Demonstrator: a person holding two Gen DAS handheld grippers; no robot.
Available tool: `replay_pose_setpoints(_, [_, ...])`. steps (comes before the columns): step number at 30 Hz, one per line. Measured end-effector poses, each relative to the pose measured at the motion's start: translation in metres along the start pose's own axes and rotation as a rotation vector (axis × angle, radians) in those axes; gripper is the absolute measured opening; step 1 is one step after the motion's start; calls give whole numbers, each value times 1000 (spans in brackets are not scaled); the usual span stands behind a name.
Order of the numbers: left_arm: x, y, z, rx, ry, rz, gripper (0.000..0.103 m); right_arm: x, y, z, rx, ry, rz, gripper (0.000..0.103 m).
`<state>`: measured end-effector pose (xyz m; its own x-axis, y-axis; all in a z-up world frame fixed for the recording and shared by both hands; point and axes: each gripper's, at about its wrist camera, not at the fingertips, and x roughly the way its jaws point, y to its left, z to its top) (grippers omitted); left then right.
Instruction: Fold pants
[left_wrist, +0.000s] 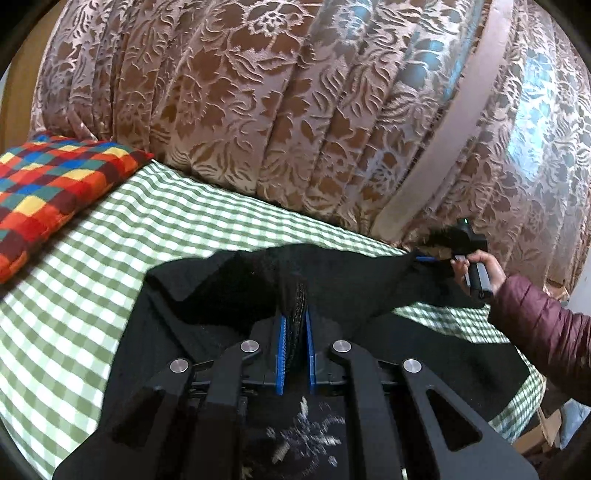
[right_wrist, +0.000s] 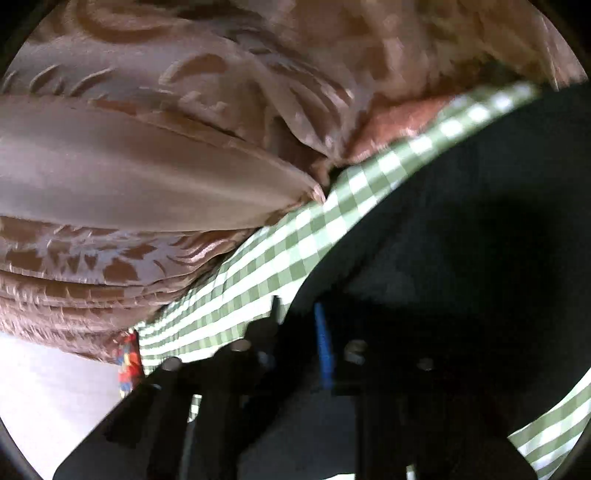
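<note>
Pinching a thick ridge of black cloth, our left claw (left_wrist: 295, 325) is clenched on the pants (left_wrist: 229, 295), the blue pads pressed to either side of the bunched fabric. Our right claw (left_wrist: 424, 258), off to the right and farther out toward the curtain (left_wrist: 258, 110), grips another edge of the same garment; in its own blurred view the jaws look closed with dark cloth between them.

Pants lie on the bed's green checked sheet (left_wrist: 92, 258), partly lifted, the held edge running left to right between our two claws. That line is the long axis the fold turns on. Most of the garment sits below and nearer us, embroidery showing at the bottom.

We judge the next move carries both claws together across the cloth. A checked pillow (left_wrist: 48, 192) lies well apart on the left.
</note>
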<state>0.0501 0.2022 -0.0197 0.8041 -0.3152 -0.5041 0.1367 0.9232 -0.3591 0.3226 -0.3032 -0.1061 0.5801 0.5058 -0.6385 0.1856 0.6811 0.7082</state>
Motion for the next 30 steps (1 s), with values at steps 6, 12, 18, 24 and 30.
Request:
replay_pose_setpoints(6, [12,21,65,-36,-116,136,7,-81,15,-25,-150,-95,130,10])
replay_pose_setpoints(12, [8,31,99,-67,-193,182,7,-180,10,-118,-333,-127,236,10])
replay_pose_setpoints(18, [-18,44,34,-148,-132,189,7,-197,-32,-208,-351,-3,207,9])
replay_pose_setpoints(24, [-32,67,-45,-290,9,196,12,-165,-83,-257,-256,106,135,9])
replay_pose_setpoints(30, [-67,94,-102,-545,20,142,27,-148,-97,-262,-231,141,101,9])
